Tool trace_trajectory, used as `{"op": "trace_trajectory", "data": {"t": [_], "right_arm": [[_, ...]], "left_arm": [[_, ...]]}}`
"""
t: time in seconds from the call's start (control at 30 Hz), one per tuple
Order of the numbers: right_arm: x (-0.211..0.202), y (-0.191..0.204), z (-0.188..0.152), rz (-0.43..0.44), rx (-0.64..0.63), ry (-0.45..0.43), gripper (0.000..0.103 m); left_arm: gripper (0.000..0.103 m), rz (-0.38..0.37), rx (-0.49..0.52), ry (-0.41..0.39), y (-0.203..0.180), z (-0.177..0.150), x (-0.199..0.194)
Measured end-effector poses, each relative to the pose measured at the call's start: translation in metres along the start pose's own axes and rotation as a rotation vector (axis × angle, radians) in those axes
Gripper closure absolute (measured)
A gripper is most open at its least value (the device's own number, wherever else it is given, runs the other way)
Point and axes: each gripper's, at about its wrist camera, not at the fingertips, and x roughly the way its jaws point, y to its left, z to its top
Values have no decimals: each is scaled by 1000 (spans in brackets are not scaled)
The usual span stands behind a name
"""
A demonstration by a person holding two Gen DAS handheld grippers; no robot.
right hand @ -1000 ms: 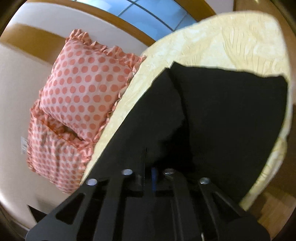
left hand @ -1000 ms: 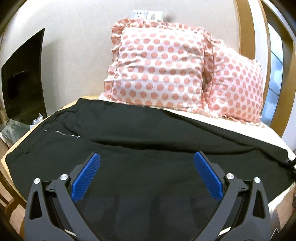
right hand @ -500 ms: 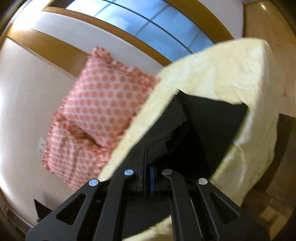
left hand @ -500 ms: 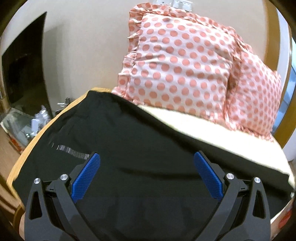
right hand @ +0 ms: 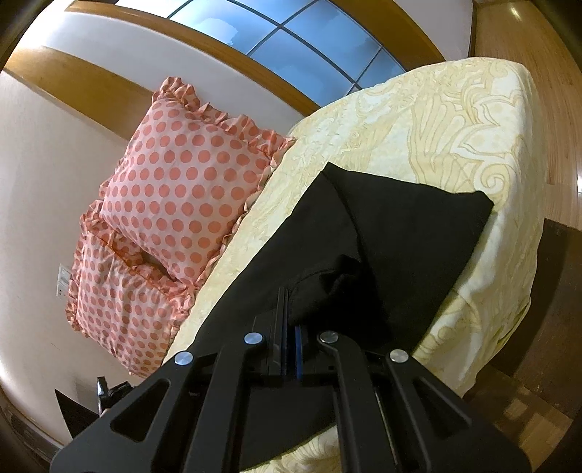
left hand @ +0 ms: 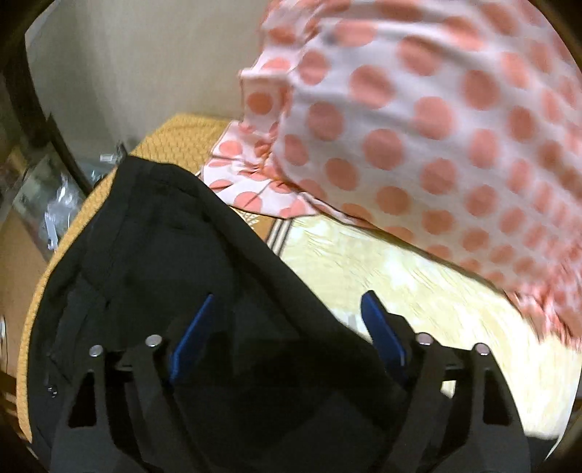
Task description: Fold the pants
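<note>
Black pants (right hand: 382,233) lie spread across a bed (right hand: 454,120) covered in a pale yellow patterned bedspread, with part of the fabric gathered up toward the right gripper (right hand: 289,327). Its blue-padded fingers (right hand: 298,345) are pressed together on a bunched ridge of the dark cloth, which rises from the flat part of the garment into the grip. Beyond the pinch, one end of the pants stretches out flat toward the foot of the bed, its corner stopping short of the mattress edge.

In the left wrist view, the left gripper (left hand: 287,327) hovers low over the other end of the pants (left hand: 163,262), its blue fingers (left hand: 191,334) spread wide with black fabric showing between them; whether they touch the cloth cannot be told. That end of the garment lies near the bed's corner, over an orange woven layer (left hand: 174,142) beneath the bedspread.

Two pink pillows with coral polka dots and ruffled edges (right hand: 182,182) lean against the wall at the head of the bed, one overlapping the other; the nearer one (left hand: 436,127) appears blurred in the left view. A wood-framed window (right hand: 291,47) sits above the bed, and a wooden floor (right hand: 509,29) runs alongside it.
</note>
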Motion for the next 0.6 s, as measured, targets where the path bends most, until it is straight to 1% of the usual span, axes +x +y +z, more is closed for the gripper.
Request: {"op": "trace_trajectory", "data": {"t": [0.03,0.1,0.17,0.2,0.23,0.27,0.37,0.43,0.47,0.5,0.57,0.6], "right_arm": [[0,1,1,-4,-6,0,100],[2,3,2,-8,-19,0,100],[5,6,6,-9,-33,1,100],[6,8,9,-8,-40,2,100],[9,12,13,-5,-52,3,100],[11,14,17,-2,-61,4,100],[27,28,41,8,-107,11,100],[40,45,64,17,-150,8,100],[47,58,78,15,-191,-2,100],[49,67,85,18,-217,-12,100],[45,94,104,54,-274,-52,100],[40,102,108,71,-286,-69,100]], "left_arm": [[32,2,-15,13,3,2,5],[51,-12,-64,45,11,6,18],[84,-60,-116,67,19,6,25],[87,-76,-141,59,27,4,23],[91,-93,-151,48,31,2,20],[93,-101,-156,41,35,1,16],[94,-107,-134,-1,46,-4,-13],[94,-109,-107,-51,52,-11,-46],[94,-113,-94,-75,54,-14,-62],[94,-122,-83,-109,58,-21,-86],[94,-135,-60,-168,62,-35,-125],[94,-131,-45,-208,66,-48,-149]]}}
